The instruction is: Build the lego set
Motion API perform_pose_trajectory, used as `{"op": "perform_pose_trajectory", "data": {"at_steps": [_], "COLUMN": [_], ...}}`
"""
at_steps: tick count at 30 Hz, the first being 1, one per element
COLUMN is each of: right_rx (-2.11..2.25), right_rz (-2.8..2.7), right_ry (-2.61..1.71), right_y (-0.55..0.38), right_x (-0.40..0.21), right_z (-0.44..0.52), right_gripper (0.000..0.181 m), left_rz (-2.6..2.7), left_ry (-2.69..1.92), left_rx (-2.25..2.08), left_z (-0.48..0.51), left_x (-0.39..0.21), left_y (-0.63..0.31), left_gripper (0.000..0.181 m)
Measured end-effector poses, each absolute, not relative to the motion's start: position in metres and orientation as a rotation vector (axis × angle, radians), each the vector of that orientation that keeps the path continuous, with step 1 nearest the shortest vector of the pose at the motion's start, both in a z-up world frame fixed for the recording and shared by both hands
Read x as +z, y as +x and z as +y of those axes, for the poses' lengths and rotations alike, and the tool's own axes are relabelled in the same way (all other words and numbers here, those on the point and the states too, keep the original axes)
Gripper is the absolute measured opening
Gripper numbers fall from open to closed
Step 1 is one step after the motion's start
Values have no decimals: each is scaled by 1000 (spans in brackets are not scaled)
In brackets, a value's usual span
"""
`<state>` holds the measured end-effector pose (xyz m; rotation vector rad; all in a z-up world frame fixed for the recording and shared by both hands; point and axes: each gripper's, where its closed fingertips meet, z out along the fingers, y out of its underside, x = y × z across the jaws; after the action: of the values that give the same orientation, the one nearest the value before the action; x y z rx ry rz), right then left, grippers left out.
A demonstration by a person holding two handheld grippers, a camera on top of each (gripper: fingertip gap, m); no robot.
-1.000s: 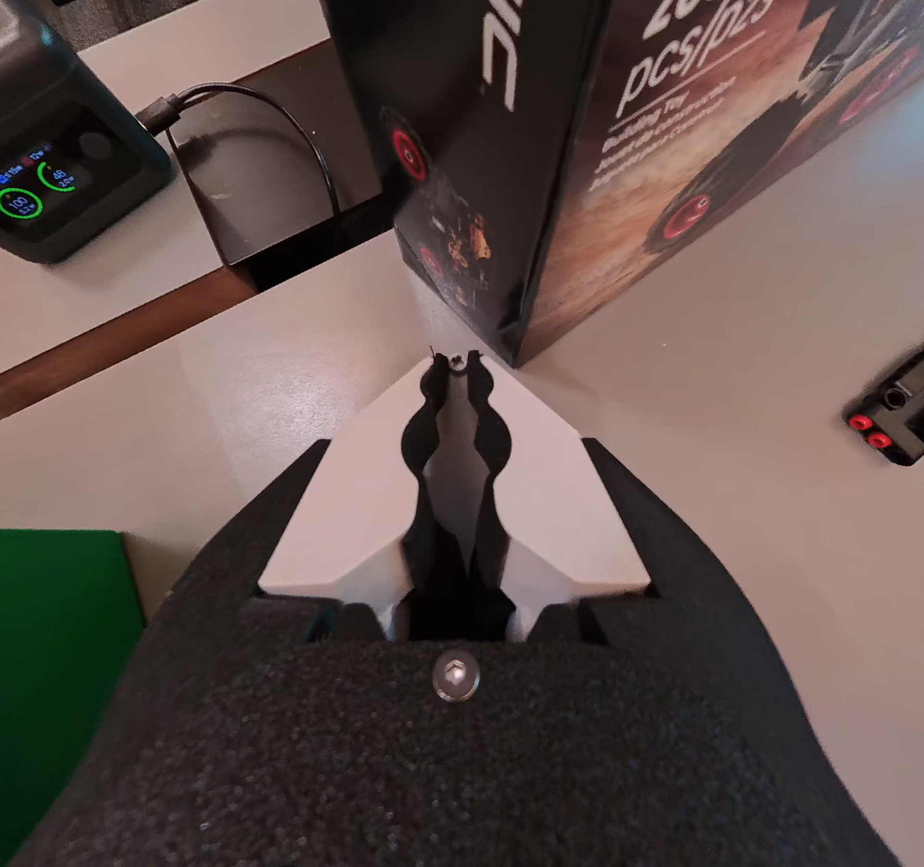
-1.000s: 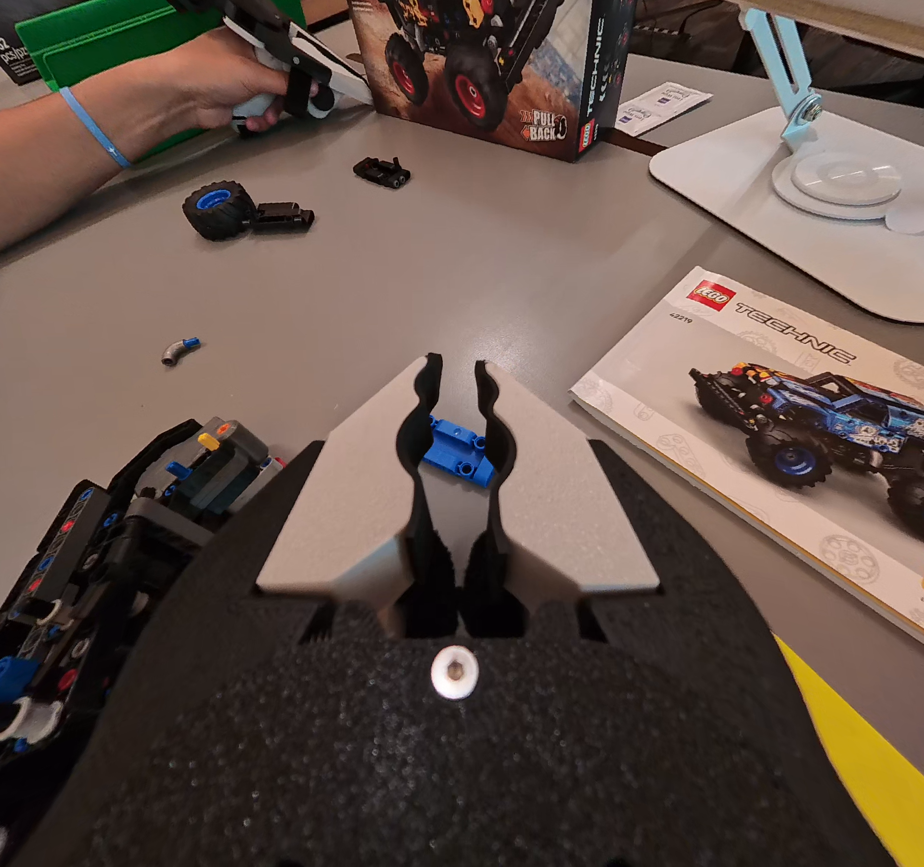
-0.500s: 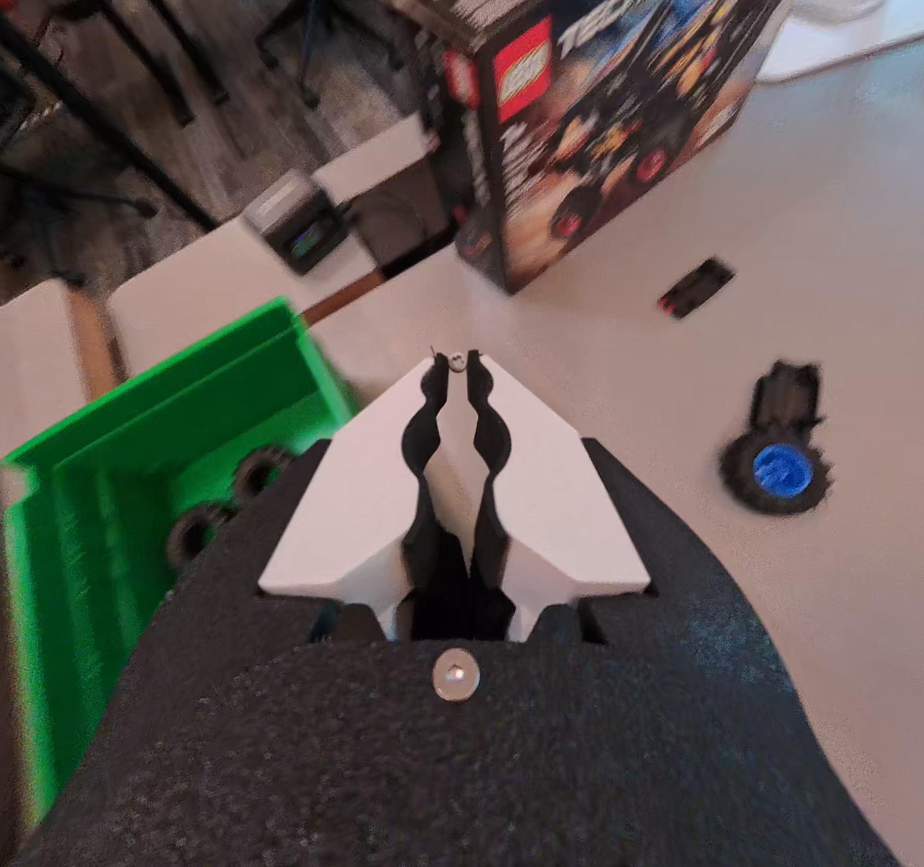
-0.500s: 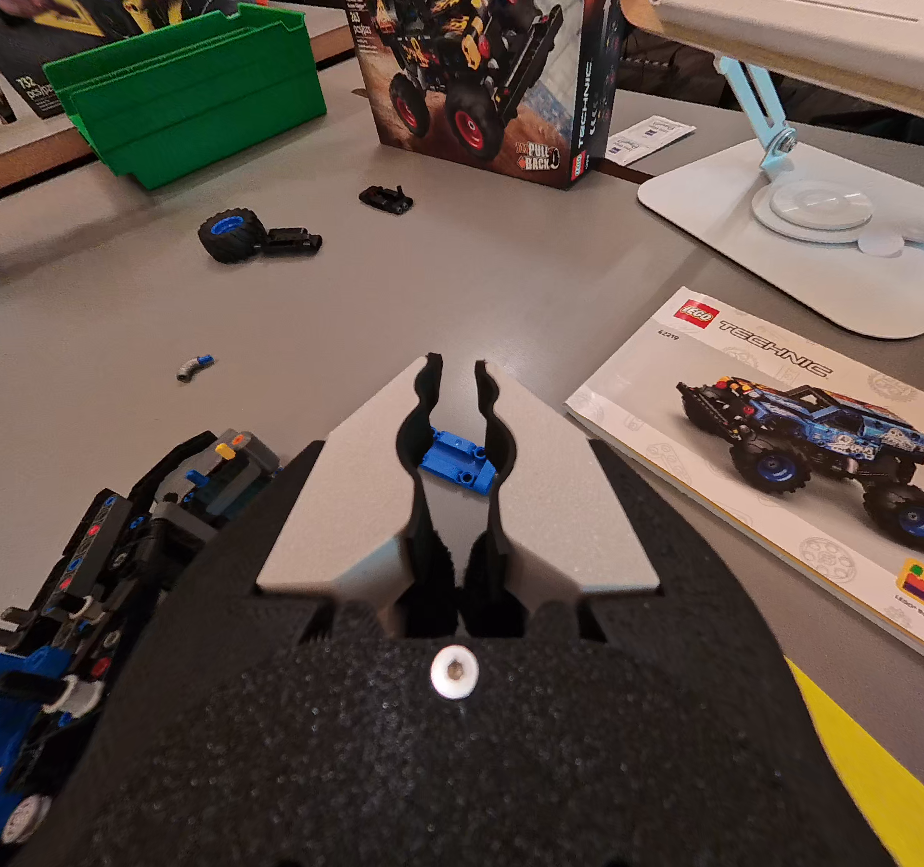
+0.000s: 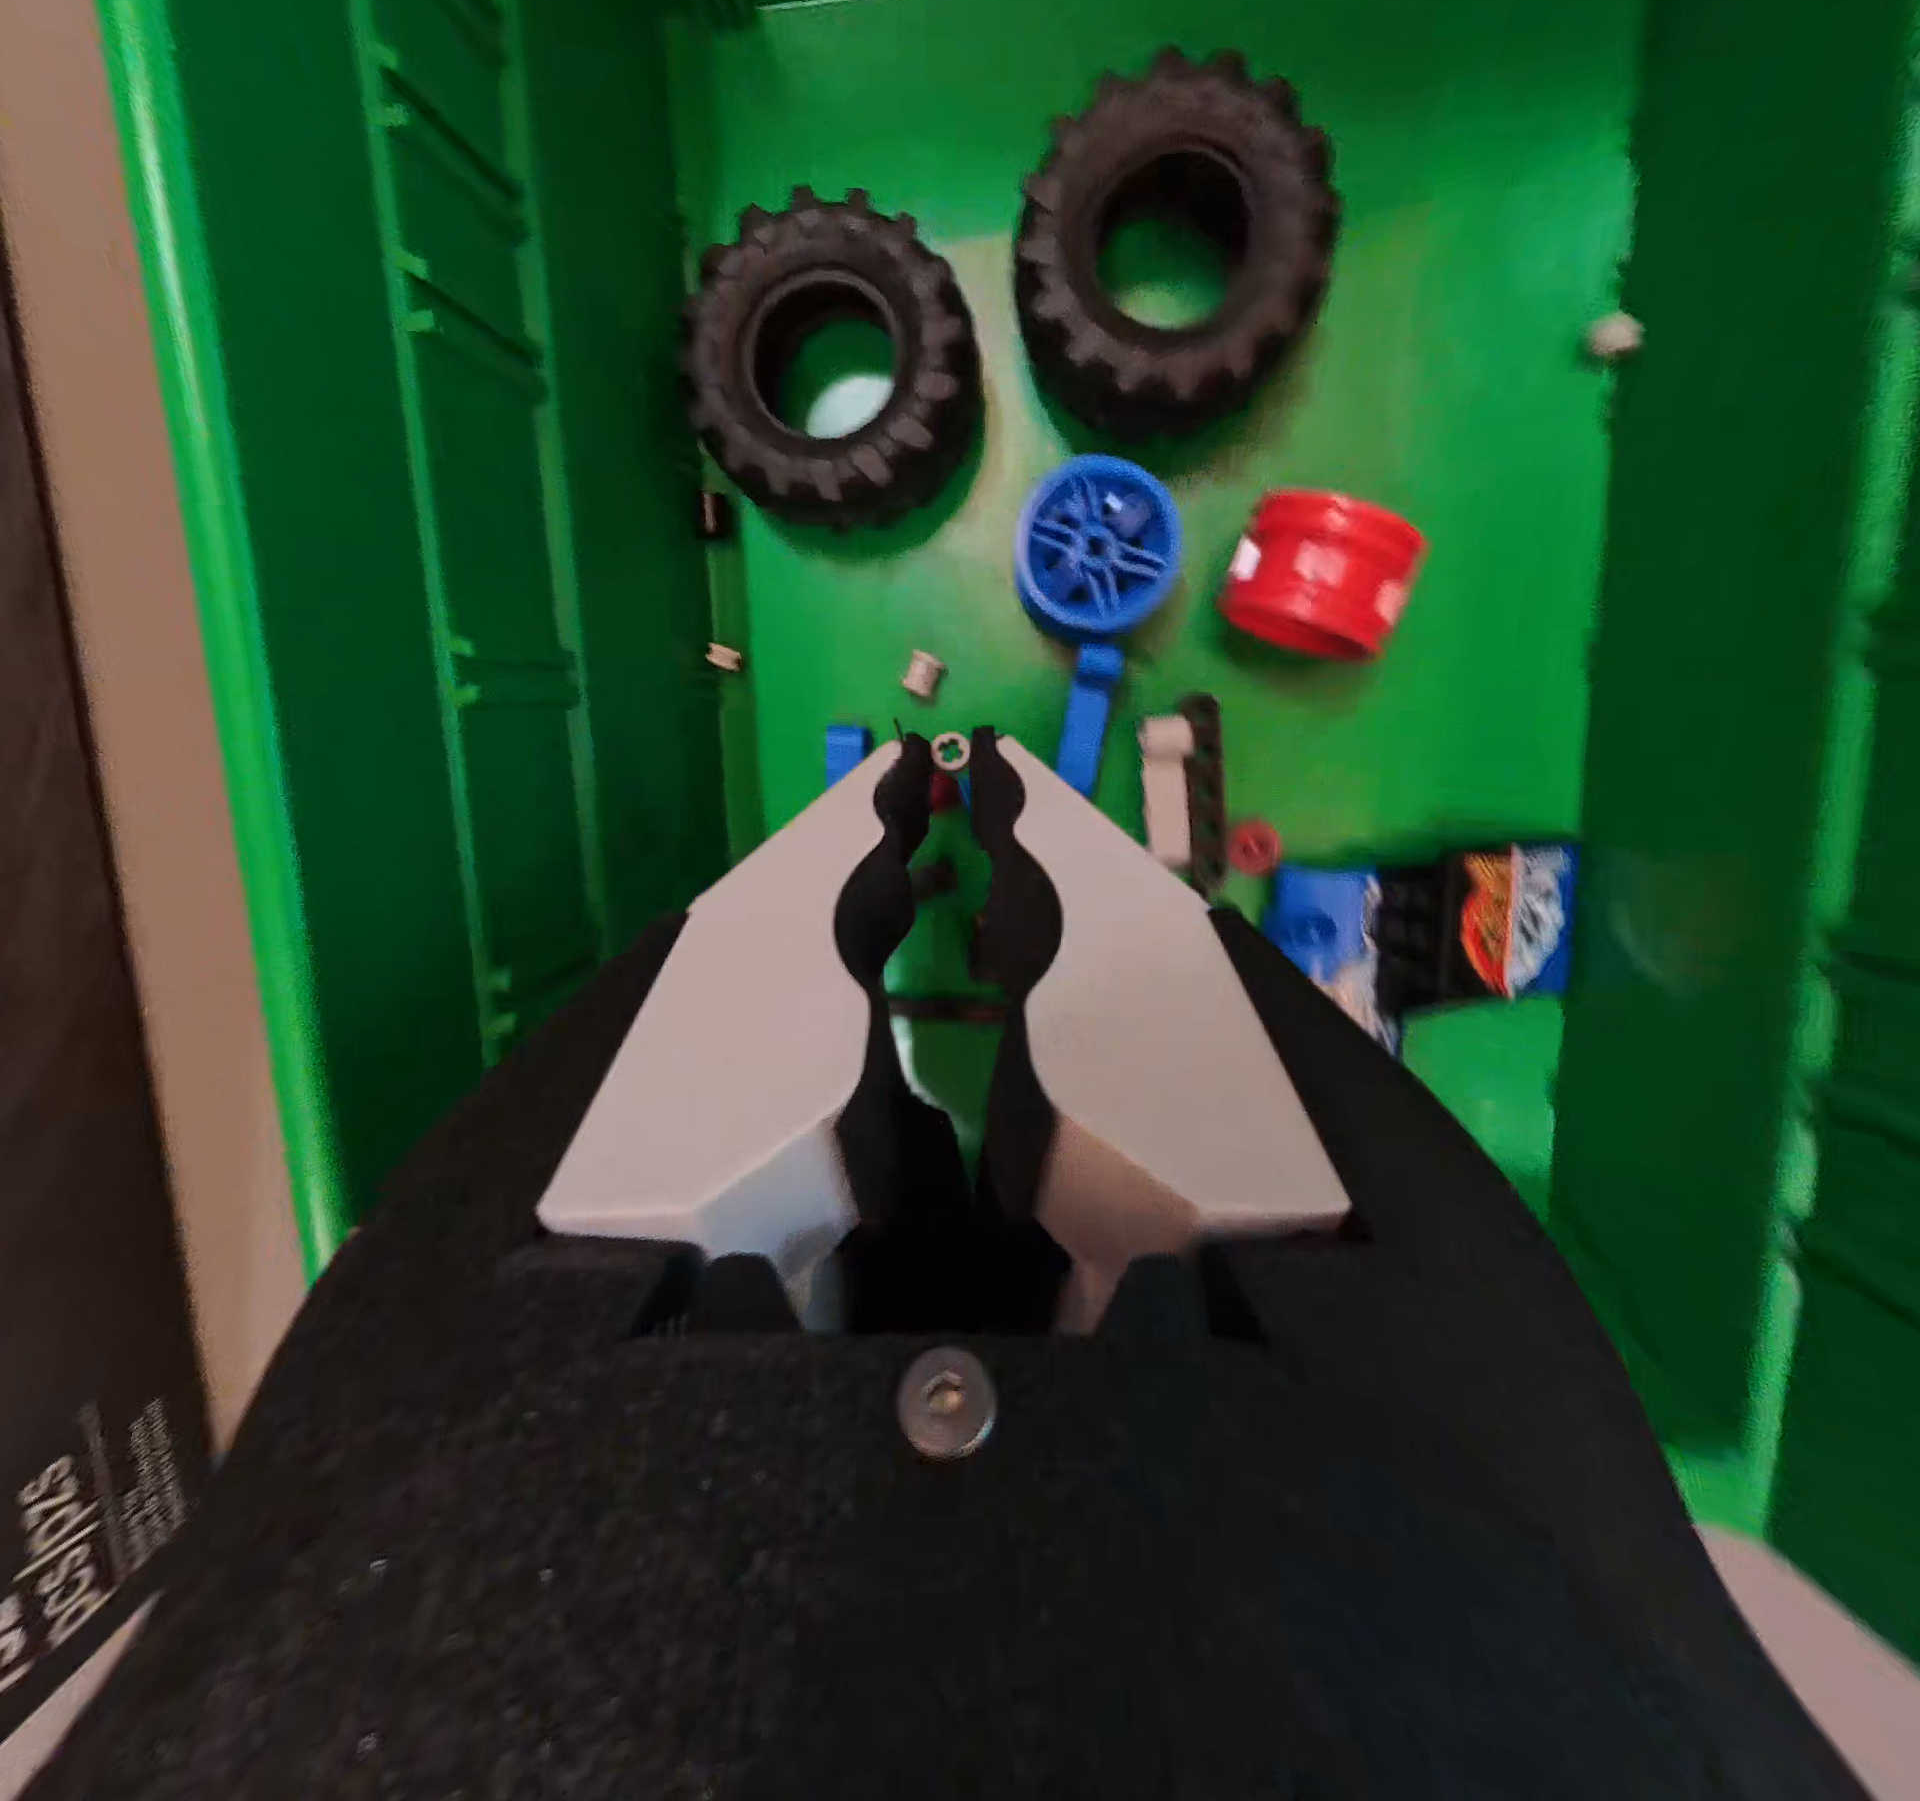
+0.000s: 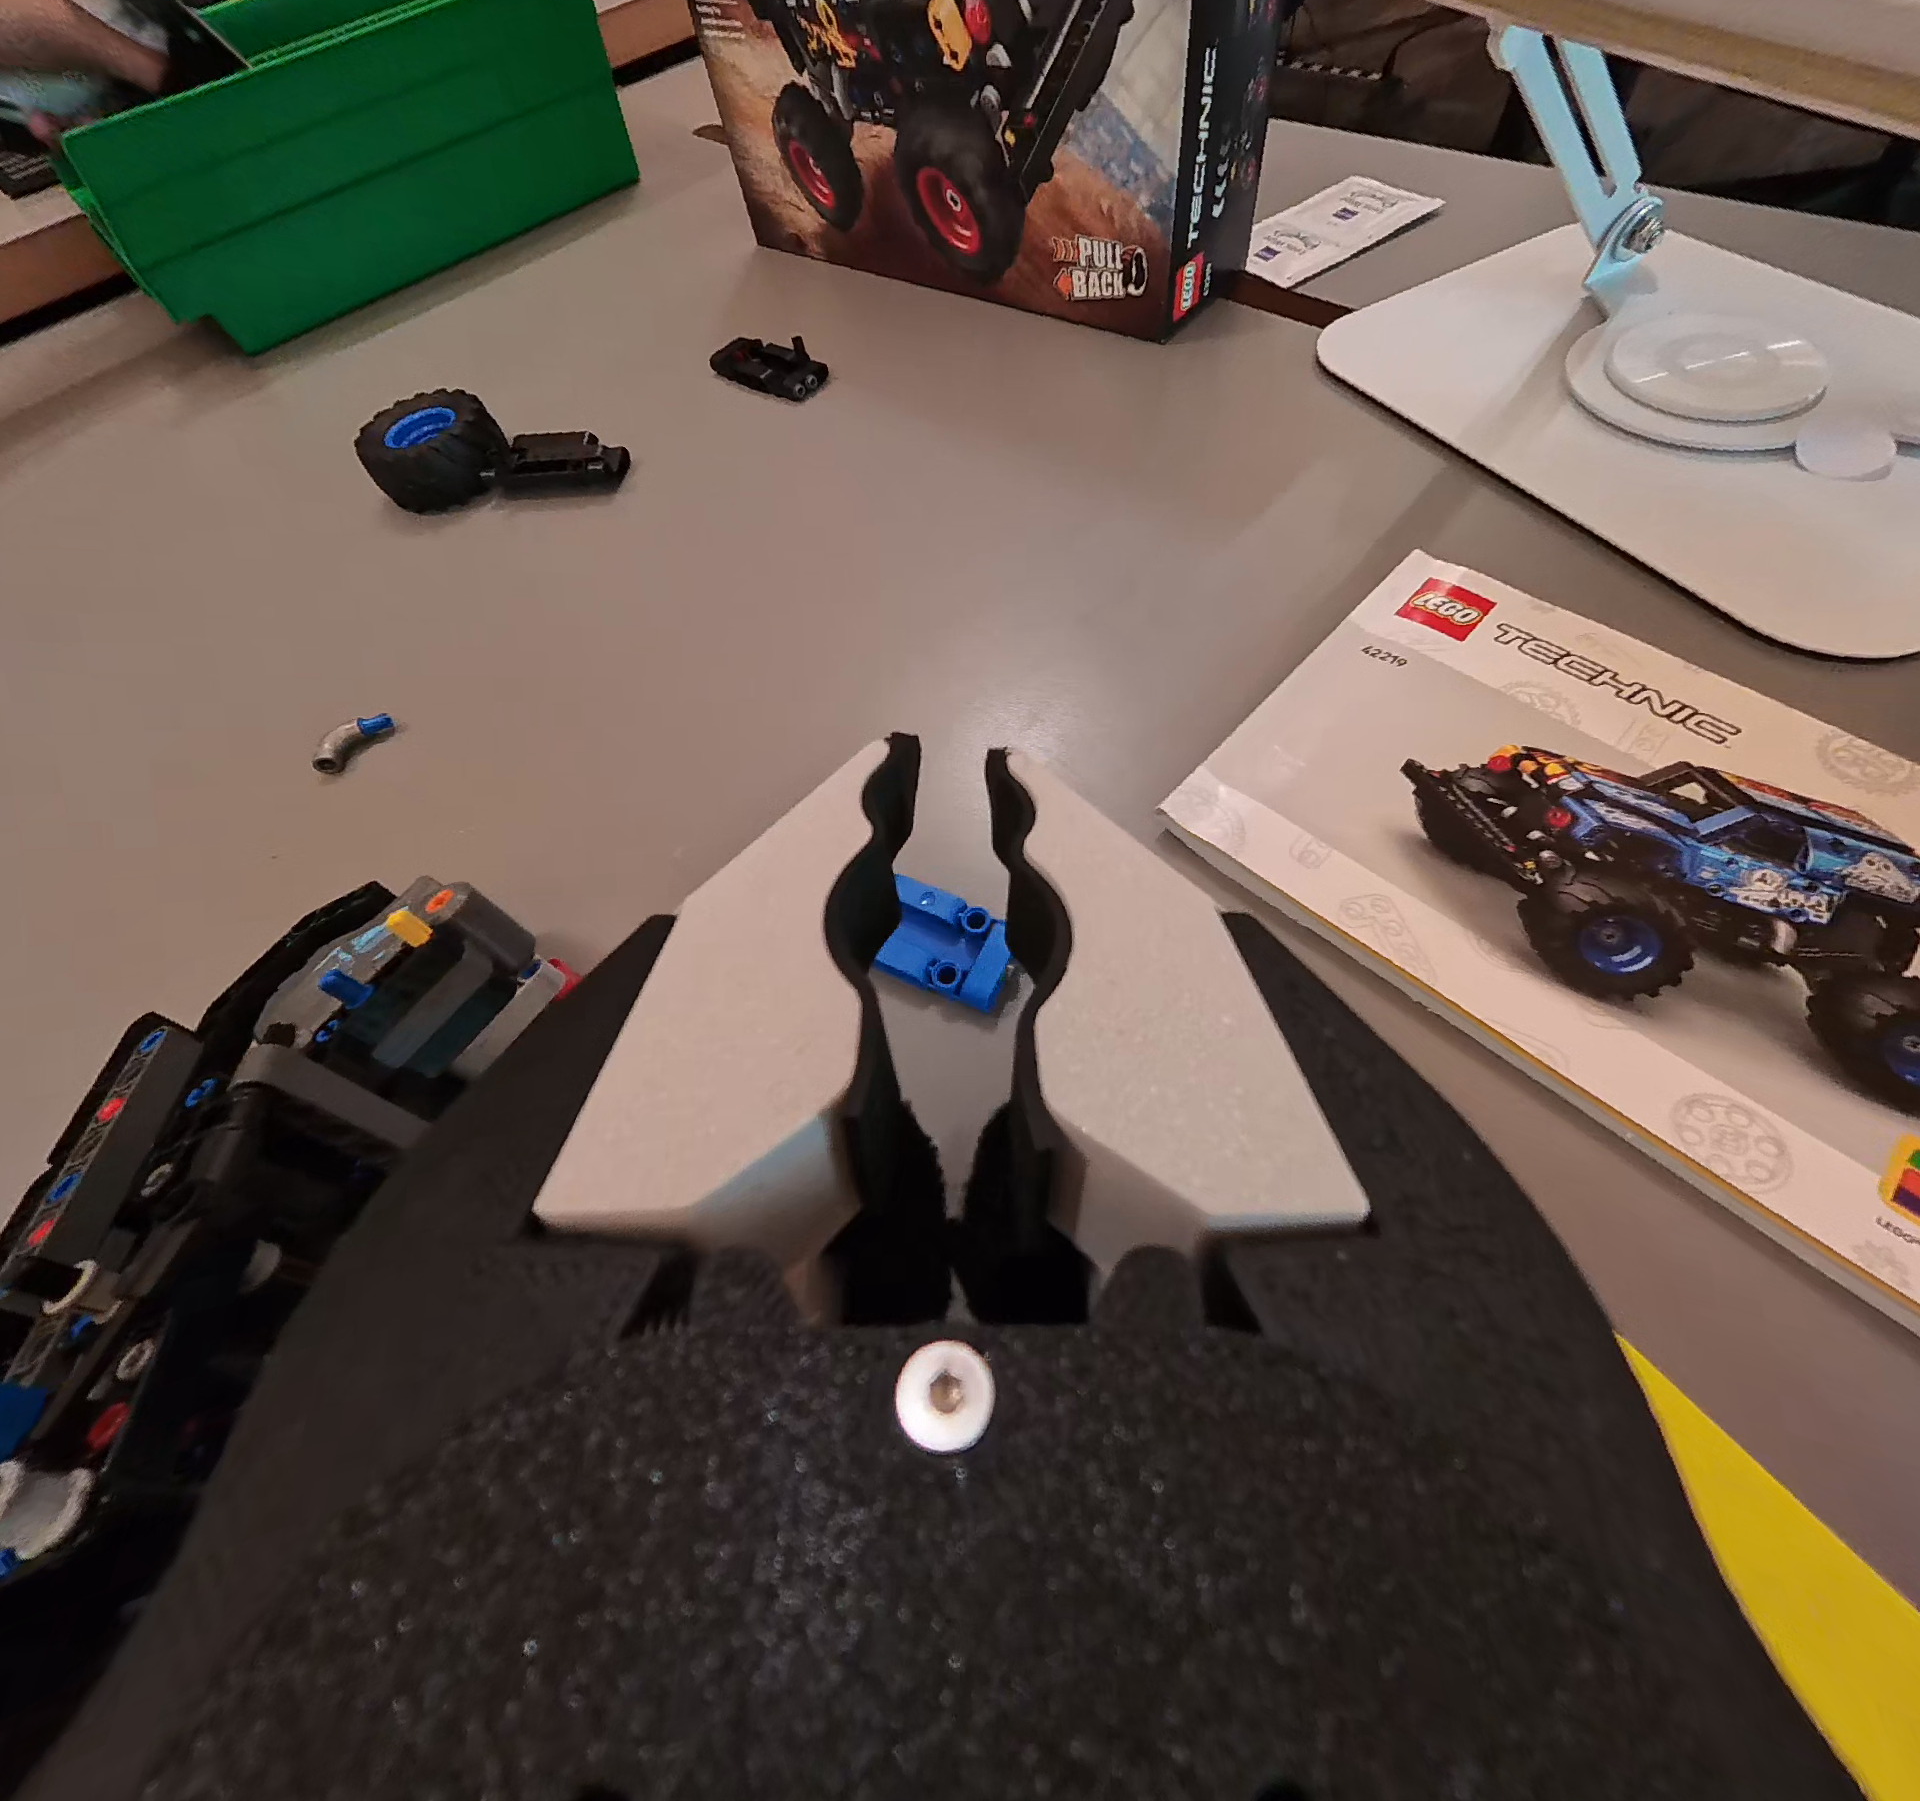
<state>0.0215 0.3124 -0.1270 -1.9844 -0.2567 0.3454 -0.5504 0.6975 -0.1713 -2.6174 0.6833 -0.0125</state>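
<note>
My left gripper (image 5: 948,750) is shut on a small grey ring-shaped bush (image 5: 949,749) pinched at its fingertips. It hangs over the inside of a green bin (image 5: 1714,504). On the bin floor lie two black tyres (image 5: 831,354) (image 5: 1174,239), a blue rim (image 5: 1099,546), a red rim (image 5: 1320,575) and several small parts. My right gripper (image 6: 951,754) is slightly open and empty, held above the grey table. A flat blue piece (image 6: 940,941) lies on the table below it and shows through the gap between its fingers.
In the right wrist view a partly built model (image 6: 260,1055) lies at the left and an instruction booklet (image 6: 1558,868) at the right. Farther off are a wheel (image 6: 431,447), a black piece (image 6: 769,367), a grey elbow (image 6: 351,741), the toy box (image 6: 987,89), the green bin (image 6: 343,141) and a white stand base (image 6: 1662,421).
My left gripper has swung from beside the toy box to above the green bin and now looks down into it, still holding the grey bush. My right gripper has barely moved.
</note>
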Motion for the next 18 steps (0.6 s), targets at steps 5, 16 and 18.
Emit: {"op": "perform_pose_trajectory", "data": {"at_steps": [5,16,18], "right_rx": [347,363,361], "right_rz": [-238,-236,-236], "right_ry": [-1995,-1995,-1989], "right_y": [26,25,25], "right_x": [-130,-129,-128], "right_z": [313,312,312], "right_gripper": [14,14,14], "left_rz": [589,513,497], "left_ry": [-2678,-2484,-2351], "left_rx": [-19,-98,-140], "left_z": [707,709,709], "left_x": [-191,-160,-134], "left_y": [-548,-548,-536], "left_gripper": [8,29,32]}}
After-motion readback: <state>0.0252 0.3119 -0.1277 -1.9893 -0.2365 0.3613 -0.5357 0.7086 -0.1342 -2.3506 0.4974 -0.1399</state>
